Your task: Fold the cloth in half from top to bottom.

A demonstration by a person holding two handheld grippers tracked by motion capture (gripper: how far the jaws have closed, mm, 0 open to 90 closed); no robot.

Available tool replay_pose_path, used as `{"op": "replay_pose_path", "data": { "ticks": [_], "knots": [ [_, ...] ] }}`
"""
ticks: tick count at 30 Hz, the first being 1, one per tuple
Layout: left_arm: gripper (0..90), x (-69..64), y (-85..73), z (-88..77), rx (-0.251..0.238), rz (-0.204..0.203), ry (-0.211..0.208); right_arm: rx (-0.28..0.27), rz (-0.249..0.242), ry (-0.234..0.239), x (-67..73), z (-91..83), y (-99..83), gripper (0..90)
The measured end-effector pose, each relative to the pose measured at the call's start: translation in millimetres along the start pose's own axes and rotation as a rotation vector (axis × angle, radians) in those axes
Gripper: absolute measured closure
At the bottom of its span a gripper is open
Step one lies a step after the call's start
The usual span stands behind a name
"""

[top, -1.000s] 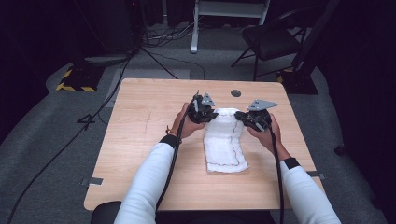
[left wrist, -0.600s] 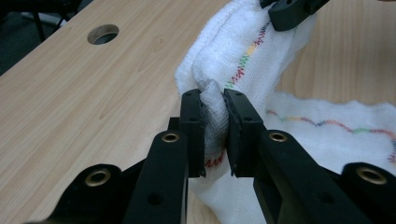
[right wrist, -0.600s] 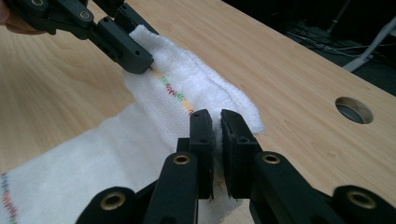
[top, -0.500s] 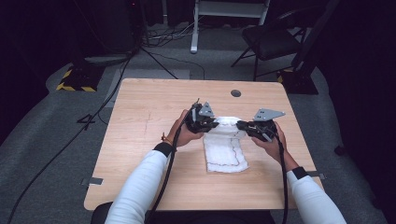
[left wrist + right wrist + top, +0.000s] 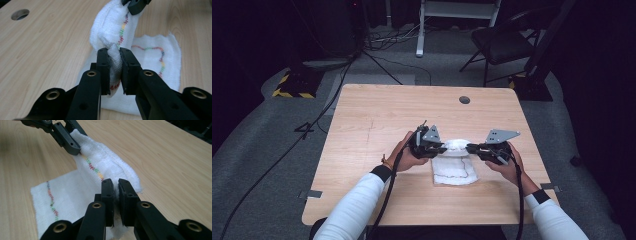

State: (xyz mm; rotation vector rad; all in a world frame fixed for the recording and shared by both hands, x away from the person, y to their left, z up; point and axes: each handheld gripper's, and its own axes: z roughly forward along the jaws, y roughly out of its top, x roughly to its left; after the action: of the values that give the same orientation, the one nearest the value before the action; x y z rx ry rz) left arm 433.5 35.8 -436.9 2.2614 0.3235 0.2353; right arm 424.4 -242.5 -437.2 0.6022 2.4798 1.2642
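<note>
A white cloth (image 5: 452, 170) with coloured stitching lies near the front edge of the table (image 5: 377, 115), right of its middle, its far edge lifted and curling over the flat part. The left gripper (image 5: 114, 72) and right gripper (image 5: 115, 200) each pinch one end of that raised edge. This looks like a fold in progress; next, both ends should travel evenly toward the front edge. Both hands sit low, facing inward.
</note>
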Motion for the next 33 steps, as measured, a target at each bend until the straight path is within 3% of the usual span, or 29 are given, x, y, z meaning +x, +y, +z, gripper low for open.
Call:
{"op": "replay_pose_path", "data": {
  "ticks": [7, 11, 15, 21, 26, 33],
  "knots": [
    [79.1, -15.8, -8.8, 0.5, 0.021, 0.017, -0.033, 0.021, -0.017, 0.046, 11.5, -5.6, -8.2, 82.5],
    [79.0, -25.6, -12.9, 0.8, 0.047, 0.037, -0.03, 0.026, -0.043, 0.054, 20.8, -8.4, -14.2, 82.1],
    [79.0, -35.1, -18.4, 2.4, 0.06, 0.044, -0.053, 0.052, -0.054, 0.066, 28.7, -9.4, -21.7, 81.9],
    [77.7, -45.6, -27.1, 4.9, 0.101, 0.063, -0.075, 0.094, -0.044, 0.085, 33.0, -8.3, -34.6, 83.9],
    [76.4, -50.1, -32.4, 4.0, 0.103, 0.057, -0.083, 0.097, -0.026, 0.094, 33.1, -12.3, -39.7, 85.6],
    [75.4, -60.1, -36.0, 7.5, 0.125, 0.085, -0.097, 0.121, -0.034, 0.108, 39.6, -10.6, -45.6, 85.8]
  ]
}}
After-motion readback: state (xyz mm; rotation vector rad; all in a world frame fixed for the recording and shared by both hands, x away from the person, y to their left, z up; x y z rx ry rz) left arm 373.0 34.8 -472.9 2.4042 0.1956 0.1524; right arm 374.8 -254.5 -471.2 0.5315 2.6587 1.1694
